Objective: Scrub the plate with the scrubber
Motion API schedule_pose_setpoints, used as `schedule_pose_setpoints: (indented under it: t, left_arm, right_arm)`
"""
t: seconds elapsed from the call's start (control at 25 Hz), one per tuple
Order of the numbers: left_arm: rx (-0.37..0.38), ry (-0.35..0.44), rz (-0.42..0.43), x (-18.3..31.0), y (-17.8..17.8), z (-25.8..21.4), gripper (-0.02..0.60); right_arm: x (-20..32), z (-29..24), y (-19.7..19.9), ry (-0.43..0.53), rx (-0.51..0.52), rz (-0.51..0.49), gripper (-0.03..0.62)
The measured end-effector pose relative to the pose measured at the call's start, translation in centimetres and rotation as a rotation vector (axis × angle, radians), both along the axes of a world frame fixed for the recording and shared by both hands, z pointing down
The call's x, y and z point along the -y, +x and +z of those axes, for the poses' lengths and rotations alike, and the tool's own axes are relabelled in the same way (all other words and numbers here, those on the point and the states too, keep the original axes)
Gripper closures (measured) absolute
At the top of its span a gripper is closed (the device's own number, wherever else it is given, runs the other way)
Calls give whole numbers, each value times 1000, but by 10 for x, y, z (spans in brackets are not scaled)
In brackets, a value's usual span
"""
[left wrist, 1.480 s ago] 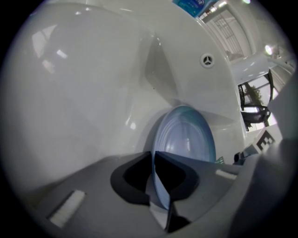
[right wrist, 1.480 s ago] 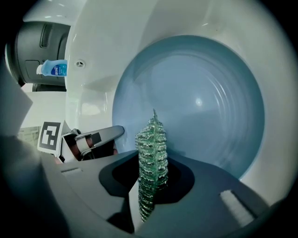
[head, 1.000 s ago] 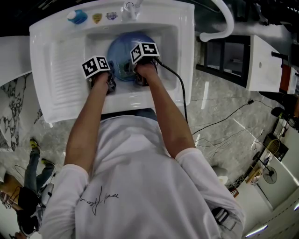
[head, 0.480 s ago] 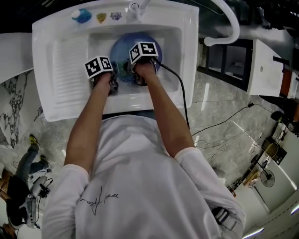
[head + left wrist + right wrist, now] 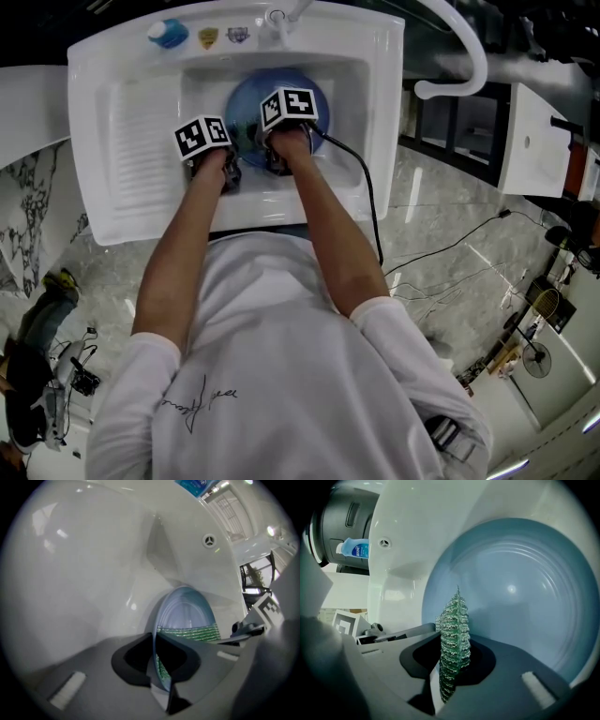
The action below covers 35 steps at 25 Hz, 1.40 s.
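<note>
White sink (image 5: 122, 131) set in tabletop, basin at centre, ribbed drainboard on its left side. Basin holds one blue plate (image 5: 246, 103), nothing else loose in it. Plate sits toward basin's back half. Plate is bare, w/ concentric rings on inner face (image 5: 525, 592).

Left gripper (image 5: 155, 660): jaws clenched on plate's rim, thin blue edge runs straight btwn them. Grip is at plate's left side, near basin's front-left corner. Rest of plate (image 5: 187, 609) rises away from jaws toward basin's back wall.

Right gripper (image 5: 451, 667): jaws clamped on green mesh scrubber (image 5: 453, 634), which sticks up out of jaws edge-on, in front of plate's inner face. From left gripper view the scrubber (image 5: 190, 633) shows as a green band across plate's lower inner face, looks pressed on it. Both grippers inside basin, close together, right one over plate's near part.

Blue bottle (image 5: 169, 34) w/ white cap on sink's back-left corner, also seen in right gripper view (image 5: 355, 548). Tap (image 5: 277, 14) at middle of back edge. Overflow hole (image 5: 209, 540) in basin wall. Black cable (image 5: 349, 155) runs from right gripper over sink's front-right edge, down to floor.
</note>
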<state>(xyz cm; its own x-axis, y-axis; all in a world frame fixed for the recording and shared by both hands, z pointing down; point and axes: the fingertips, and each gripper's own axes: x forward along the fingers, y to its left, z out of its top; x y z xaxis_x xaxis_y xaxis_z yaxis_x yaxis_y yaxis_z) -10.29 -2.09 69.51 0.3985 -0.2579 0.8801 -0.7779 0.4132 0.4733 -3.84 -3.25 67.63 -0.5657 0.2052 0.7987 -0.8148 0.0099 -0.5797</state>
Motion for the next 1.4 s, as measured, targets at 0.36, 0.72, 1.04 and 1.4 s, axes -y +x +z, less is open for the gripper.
schedule_pose_setpoints:
  t: [0.36,0.72,1.04,1.4]
  left_arm:
    - [-28,-4,-1,-1,3,0,502]
    - [-26,-3,-1,0,3,0,502]
    - [-24,-2,-1,0,2,0,502]
    - [-23,-1,-1,0,2,-1,502]
  right_arm:
    - [27,-9,-10,135,26,11,533]
    - [37,-8,-12,163,26,3,533]
    - [45,-6,-4,172,5,5,533]
    - [51,-7,3,187,-6,5,533]
